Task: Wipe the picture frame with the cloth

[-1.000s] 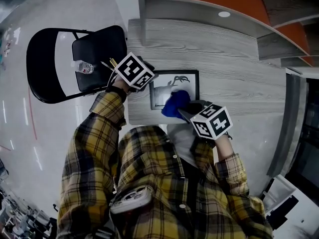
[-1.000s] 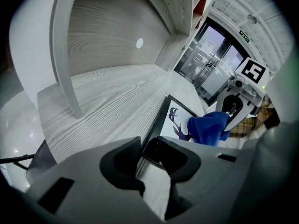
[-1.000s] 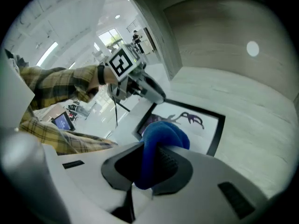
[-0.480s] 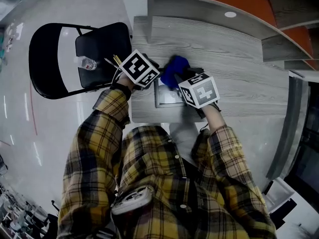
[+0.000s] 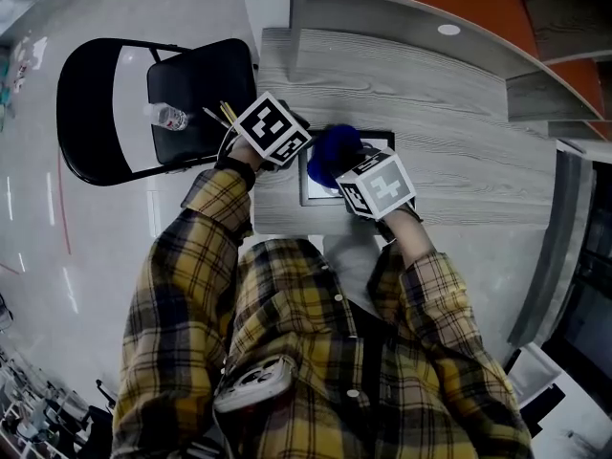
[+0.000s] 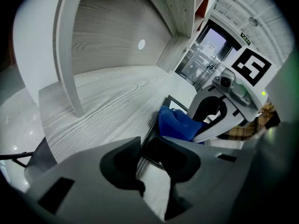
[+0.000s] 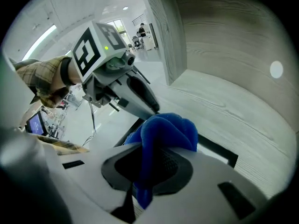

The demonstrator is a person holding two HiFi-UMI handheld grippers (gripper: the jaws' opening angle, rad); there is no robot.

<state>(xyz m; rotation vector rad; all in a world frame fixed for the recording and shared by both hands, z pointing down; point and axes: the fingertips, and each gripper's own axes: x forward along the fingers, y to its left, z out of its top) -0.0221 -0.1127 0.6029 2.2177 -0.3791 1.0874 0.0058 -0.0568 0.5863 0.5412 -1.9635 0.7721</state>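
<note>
Picture frame [image 5: 316, 195] lay flat on the grey wood-grain surface [image 5: 449, 170], close to the edge nearest the person. It had a dark border and a pale picture inside; what the picture showed could not be made out. Blue cloth [image 5: 333, 151] sat bunched on the far part of the frame, covering that stretch of the border.

Right hand-held gripper [image 5: 346, 172] was closed on the cloth. In the right gripper view the cloth [image 7: 166, 129] was pinched between the two jaws of this gripper [image 7: 149, 171], folds bulging out ahead of them and a tail hanging below. The frame's dark edge [image 7: 215, 148] ran just beyond.

Left hand-held gripper [image 5: 296, 146] sat at the frame's left side, pointing steeply down. In the left gripper view its jaws [image 6: 145, 154] stood wide apart, with a corner of the frame [image 6: 175, 104] between them. Whether the pads pressed on it could not be told. The cloth [image 6: 177, 122] and the right gripper showed just past it.

Both arms wore yellow plaid sleeves [image 5: 191, 256]. A black folding chair [image 5: 191, 103] stood on the floor left of the surface, with a small clear bottle [image 5: 170, 118] on its seat.
</note>
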